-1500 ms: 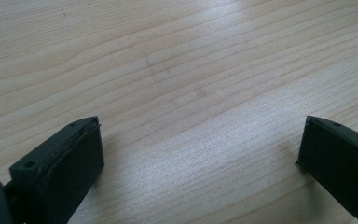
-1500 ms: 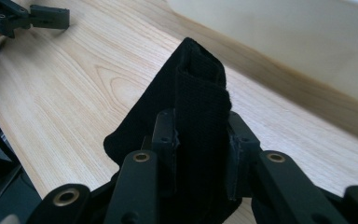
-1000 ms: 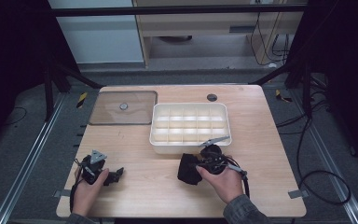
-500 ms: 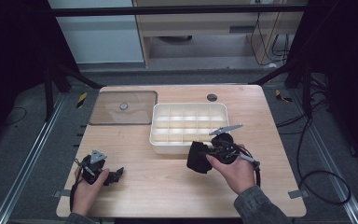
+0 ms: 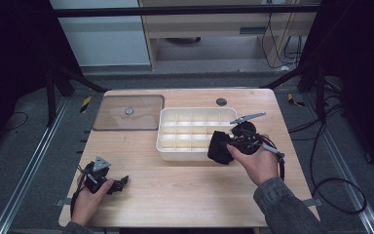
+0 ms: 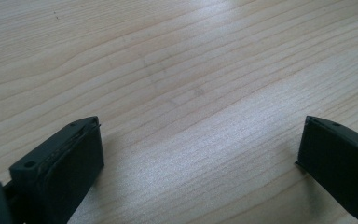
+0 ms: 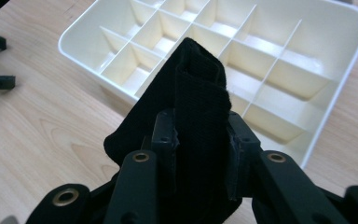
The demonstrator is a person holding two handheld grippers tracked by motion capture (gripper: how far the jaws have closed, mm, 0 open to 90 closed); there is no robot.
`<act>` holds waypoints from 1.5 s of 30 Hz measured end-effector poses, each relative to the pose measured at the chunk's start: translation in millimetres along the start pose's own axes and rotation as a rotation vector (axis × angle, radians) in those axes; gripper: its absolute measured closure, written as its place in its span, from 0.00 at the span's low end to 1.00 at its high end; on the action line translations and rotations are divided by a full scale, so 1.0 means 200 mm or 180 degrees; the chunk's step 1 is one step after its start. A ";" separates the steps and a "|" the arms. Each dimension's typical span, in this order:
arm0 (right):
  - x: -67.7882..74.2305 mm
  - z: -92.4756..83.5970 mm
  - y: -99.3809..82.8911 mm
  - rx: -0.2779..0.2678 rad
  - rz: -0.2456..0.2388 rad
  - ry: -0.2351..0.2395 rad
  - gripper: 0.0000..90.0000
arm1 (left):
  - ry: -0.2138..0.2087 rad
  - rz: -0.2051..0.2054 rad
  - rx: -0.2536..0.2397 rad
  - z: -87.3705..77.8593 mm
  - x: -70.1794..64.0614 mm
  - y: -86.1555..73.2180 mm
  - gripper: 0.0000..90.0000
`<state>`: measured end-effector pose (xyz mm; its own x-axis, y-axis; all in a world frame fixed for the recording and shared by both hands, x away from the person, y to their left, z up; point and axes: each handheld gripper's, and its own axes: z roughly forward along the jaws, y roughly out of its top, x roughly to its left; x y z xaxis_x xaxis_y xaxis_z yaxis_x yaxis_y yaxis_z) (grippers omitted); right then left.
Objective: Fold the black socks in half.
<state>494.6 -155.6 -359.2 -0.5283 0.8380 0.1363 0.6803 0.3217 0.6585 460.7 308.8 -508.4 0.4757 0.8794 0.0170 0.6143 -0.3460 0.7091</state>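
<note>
A folded black cloth (image 7: 193, 100) sits pinched between the jaws of my right gripper (image 7: 200, 133), which is shut on it. In the high view the right gripper (image 5: 220, 146) holds the black cloth (image 5: 218, 147) in the air over the near right corner of a cream divided tray (image 5: 165, 127). The tray (image 7: 349, 51) has several compartments, and those I can see into hold nothing. My left gripper (image 5: 121, 184) rests low at the table's near left, jaws wide apart. In its own view the left gripper (image 6: 200, 154) has only bare wood between the jaws.
A clear lid (image 5: 129, 112) with a small knob lies flat at the table's far left, beside the tray. A small dark round hole (image 5: 221, 102) marks the far edge of the wooden table (image 5: 185, 185). Metal rails and cables run along both sides.
My right gripper has risen and moved away from me with the black cloth, from the table in front of the tray to over the tray's near right corner. The left gripper stayed put.
</note>
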 end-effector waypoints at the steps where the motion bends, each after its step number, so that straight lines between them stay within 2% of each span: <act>1: -0.01 -0.01 0.01 -0.0006 0.0009 -0.0020 0.77 | 0.0000 0.0001 0.0000 0.00 0.00 0.00 0.00; 8: -0.03 -0.04 0.04 -0.0052 0.0024 -0.0122 0.77 | 0.0004 0.0002 -0.0001 0.00 0.00 0.00 0.00; 13: -0.06 -0.02 0.08 -0.0073 0.0020 -0.0171 0.77 | 0.0020 -0.0033 -0.0018 0.00 0.00 -0.01 0.00; 24: -0.12 0.00 0.16 -0.0112 -0.0004 -0.0260 0.77 | 0.0014 -0.0021 -0.0008 -0.01 0.00 -0.01 0.00; 31: -0.18 -0.03 0.17 -0.0160 0.0131 -0.0344 0.77 | 0.0017 -0.0020 -0.0006 -0.01 0.00 -0.01 0.00; 38: -0.16 0.00 0.20 -0.0118 0.0101 -0.0532 0.77 | 0.0019 -0.0031 -0.0016 -0.01 0.00 -0.01 0.00; 45: -0.14 0.06 0.23 -0.0060 -0.0011 -0.0655 0.77 | 0.0012 -0.0009 0.0004 0.00 0.01 0.00 0.00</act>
<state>546.5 -159.5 -342.2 -0.4142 0.9100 -0.0188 0.6681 0.3180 0.6726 462.3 310.2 -508.2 0.4716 0.8816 0.0175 0.6166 -0.3439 0.7082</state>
